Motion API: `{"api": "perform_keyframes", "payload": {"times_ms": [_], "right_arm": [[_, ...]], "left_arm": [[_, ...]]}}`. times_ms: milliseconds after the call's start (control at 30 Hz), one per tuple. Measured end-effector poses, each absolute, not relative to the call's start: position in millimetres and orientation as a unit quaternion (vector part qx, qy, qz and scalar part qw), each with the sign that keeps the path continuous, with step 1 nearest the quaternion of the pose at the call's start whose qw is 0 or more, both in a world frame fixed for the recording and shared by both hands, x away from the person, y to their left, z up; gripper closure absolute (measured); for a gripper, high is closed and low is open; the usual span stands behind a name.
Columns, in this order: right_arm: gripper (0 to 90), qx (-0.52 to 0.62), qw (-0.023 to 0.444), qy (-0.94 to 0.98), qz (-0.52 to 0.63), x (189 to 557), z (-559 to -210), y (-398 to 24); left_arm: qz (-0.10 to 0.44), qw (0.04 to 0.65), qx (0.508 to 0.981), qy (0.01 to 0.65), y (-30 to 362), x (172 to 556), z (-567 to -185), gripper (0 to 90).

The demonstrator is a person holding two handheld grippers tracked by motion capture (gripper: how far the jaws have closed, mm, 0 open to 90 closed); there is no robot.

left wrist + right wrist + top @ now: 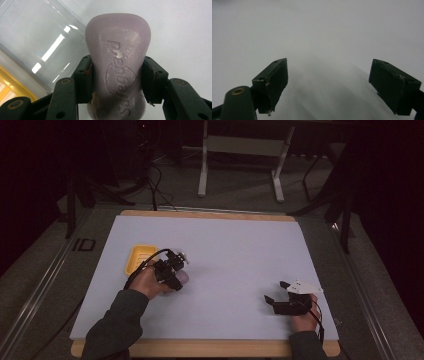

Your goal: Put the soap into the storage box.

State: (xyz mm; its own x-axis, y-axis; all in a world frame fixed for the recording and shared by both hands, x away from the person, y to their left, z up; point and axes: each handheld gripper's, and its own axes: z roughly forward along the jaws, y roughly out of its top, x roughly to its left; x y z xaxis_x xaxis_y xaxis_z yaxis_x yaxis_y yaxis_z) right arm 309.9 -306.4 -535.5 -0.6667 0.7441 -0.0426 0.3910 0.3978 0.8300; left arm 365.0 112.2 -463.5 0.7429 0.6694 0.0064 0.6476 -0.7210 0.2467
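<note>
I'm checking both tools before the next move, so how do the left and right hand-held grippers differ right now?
The left hand-held gripper is shut on a pale purple embossed soap bar; the right hand-held gripper stands open with nothing between its jaws. The left sits beside the yellow plastic tray; the right is over bare white table. Both have black jaws.

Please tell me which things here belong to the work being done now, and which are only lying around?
In use:
- left tool, shut on the purple soap bar
- yellow tray, beside that hand

Idle:
- right tool, open on the white mat
- clear container
</note>
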Motion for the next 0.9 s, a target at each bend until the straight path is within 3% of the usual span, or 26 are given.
{"api": "perform_keyframes", "payload": {"times_ms": [900], "right_arm": [[15.3, 0.350, 0.210, 0.810, 0.421, 309.8, -535.5, -306.1]], "left_arm": [[0.058, 0.123, 0.912, 0.386, 130.0, 373.4, -448.7, 50.2]]}}
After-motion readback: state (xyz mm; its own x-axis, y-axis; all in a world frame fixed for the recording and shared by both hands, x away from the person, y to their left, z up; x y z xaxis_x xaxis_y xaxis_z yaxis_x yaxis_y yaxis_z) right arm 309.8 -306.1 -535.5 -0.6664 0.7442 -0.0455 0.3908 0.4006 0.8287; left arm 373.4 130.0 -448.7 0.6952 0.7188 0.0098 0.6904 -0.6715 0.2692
